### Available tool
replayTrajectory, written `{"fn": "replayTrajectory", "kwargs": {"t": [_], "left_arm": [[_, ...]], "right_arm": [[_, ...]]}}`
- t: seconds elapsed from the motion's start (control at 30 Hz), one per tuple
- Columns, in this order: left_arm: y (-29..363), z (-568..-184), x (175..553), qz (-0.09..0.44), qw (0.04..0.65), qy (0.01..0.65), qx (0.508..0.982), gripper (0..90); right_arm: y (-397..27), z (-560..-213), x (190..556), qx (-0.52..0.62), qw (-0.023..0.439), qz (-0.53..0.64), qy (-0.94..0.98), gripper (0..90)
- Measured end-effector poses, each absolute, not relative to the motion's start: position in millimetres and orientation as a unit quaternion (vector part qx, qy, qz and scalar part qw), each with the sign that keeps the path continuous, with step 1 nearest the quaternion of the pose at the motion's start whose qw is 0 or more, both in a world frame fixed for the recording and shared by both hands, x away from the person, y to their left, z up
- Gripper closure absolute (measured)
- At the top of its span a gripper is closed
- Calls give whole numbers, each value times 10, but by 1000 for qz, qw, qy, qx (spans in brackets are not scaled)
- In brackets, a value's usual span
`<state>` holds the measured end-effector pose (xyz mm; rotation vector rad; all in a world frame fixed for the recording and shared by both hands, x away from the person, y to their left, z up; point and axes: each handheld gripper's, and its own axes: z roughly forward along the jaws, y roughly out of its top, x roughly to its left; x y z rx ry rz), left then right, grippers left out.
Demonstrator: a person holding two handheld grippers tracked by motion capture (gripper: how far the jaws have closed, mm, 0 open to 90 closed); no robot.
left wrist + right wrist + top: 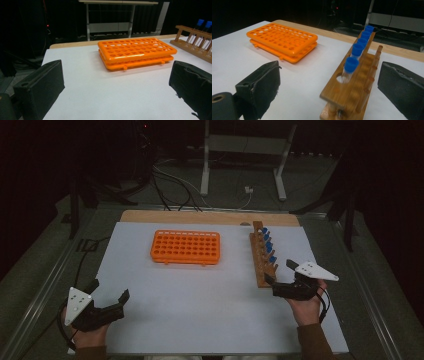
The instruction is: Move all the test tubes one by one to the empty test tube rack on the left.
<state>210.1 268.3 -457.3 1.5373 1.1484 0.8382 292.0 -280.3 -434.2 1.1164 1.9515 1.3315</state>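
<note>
High view: one orange rack (185,247), one wooden rack (262,256) holding four blue-capped tubes (268,244), both grippers spread.

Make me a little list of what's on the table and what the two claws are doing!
Orange rack: lies flat on the white table, holes empty
Wooden rack: holds blue-capped tubes
Left claw: open, holds nothing, near the table's front left
Right claw: open, at the wooden rack's near end, holds nothing
Empty holes: the wooden rack's nearest hole is free
</note>
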Motion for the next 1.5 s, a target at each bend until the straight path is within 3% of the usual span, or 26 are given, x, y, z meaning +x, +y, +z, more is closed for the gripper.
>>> {"fn": "replayTrajectory", "kwargs": {"t": [0.33, 0.53, 0.63, 0.83, 1.13, 1.5], "left_arm": [[2690, -4605, 2125, 341, 499, 480, 635, 7], [2686, -4608, 2127, 340, 501, 479, 636, 7], [2687, -4612, 2129, 339, 500, 480, 636, 7], [2673, -4616, 2134, 337, 501, 478, 638, 7], [2673, -4621, 2139, 334, 500, 479, 639, 7], [2665, -4627, 2145, 332, 500, 480, 640, 8]], "right_arm": [[-2789, -4346, 3134, 413, 262, 478, 729, 57], [-2776, -4469, 3277, 426, 246, 460, 739, 144], [-2765, -4530, 3317, 432, 248, 458, 736, 237], [-2745, -4608, 3317, 441, 254, 454, 732, 542], [-2720, -4687, 3321, 456, 251, 453, 724, 752], [-2673, -4700, 3387, 469, 265, 448, 714, 757]]}}
